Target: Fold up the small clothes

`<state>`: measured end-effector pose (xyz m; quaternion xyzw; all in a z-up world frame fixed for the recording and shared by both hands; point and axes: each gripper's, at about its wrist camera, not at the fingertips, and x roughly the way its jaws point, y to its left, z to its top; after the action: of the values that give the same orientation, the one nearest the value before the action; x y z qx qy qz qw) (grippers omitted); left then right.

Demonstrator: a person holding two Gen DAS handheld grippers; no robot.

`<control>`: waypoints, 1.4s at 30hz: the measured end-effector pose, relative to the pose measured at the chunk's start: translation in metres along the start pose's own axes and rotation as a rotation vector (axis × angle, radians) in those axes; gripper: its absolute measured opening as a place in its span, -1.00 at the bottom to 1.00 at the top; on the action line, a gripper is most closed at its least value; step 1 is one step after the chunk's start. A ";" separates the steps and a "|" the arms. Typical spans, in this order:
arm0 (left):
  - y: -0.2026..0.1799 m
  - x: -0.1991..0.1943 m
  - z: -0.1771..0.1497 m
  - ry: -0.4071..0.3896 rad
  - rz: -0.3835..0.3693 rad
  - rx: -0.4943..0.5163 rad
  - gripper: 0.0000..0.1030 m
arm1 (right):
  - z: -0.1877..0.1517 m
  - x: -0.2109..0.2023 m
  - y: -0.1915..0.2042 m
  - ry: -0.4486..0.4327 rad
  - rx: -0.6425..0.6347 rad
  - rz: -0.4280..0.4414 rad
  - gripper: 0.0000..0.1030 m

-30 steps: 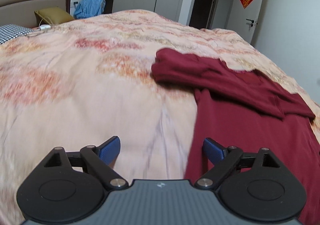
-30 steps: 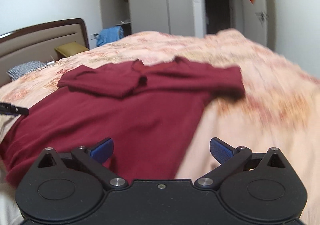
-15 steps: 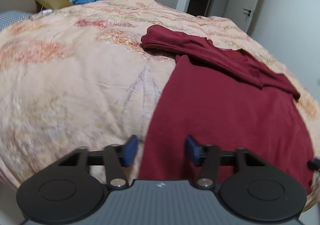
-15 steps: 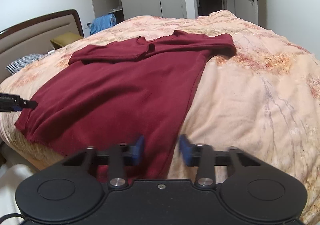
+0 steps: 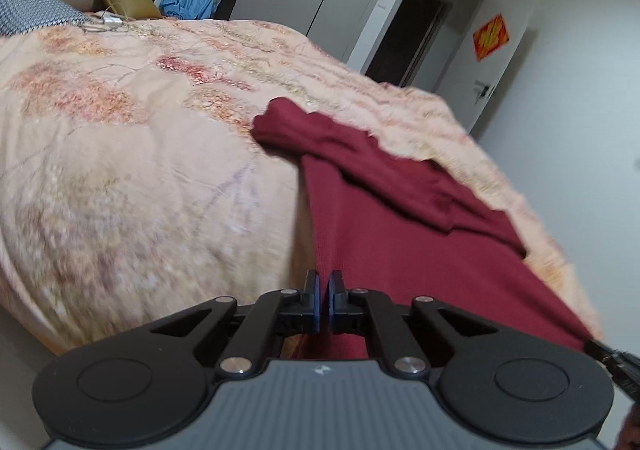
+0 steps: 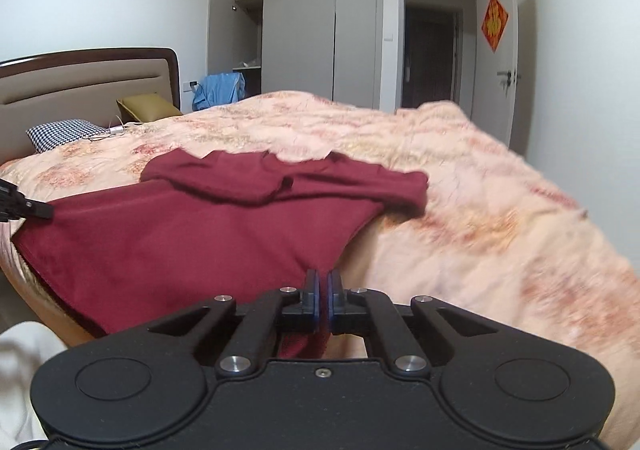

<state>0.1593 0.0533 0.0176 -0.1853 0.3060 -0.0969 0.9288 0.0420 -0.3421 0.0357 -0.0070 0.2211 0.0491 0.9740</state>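
A dark red long-sleeved top (image 5: 400, 246) lies on the bed with both sleeves folded across its upper part. My left gripper (image 5: 323, 282) is shut on the top's near left hem corner. My right gripper (image 6: 323, 282) is shut on the top (image 6: 192, 250) at its near right hem corner. The hem is lifted a little off the bed's near edge. The left gripper's tip (image 6: 28, 205) shows at the left edge of the right wrist view, and the right gripper's tip (image 5: 612, 360) at the right edge of the left wrist view.
A peach floral quilt (image 5: 120, 169) covers the bed. A checked pillow (image 6: 64, 131), an olive cushion (image 6: 148, 105) and a cable lie by the headboard (image 6: 80, 77). Blue clothes (image 6: 220, 87) hang near grey wardrobes (image 6: 316, 25). A dark doorway (image 6: 432, 53) is at the back.
Both grippers went from wide open to shut on the hem corners. They dropped to the bed's near edge, and the hem has risen slightly.
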 end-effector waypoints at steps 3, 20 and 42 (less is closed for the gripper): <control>-0.006 -0.022 -0.017 -0.005 -0.024 0.002 -0.94 | -0.007 -0.010 -0.004 0.016 -0.030 -0.021 -0.95; 0.017 0.001 -0.064 0.067 0.068 -0.022 -0.84 | -0.055 0.020 0.000 0.136 -0.088 0.000 -0.29; 0.002 0.000 -0.082 0.099 0.148 0.149 0.99 | -0.117 0.037 0.068 0.148 -0.900 0.003 0.75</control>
<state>0.1099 0.0319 -0.0436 -0.0879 0.3563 -0.0597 0.9283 0.0177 -0.2757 -0.0853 -0.4328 0.2467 0.1411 0.8555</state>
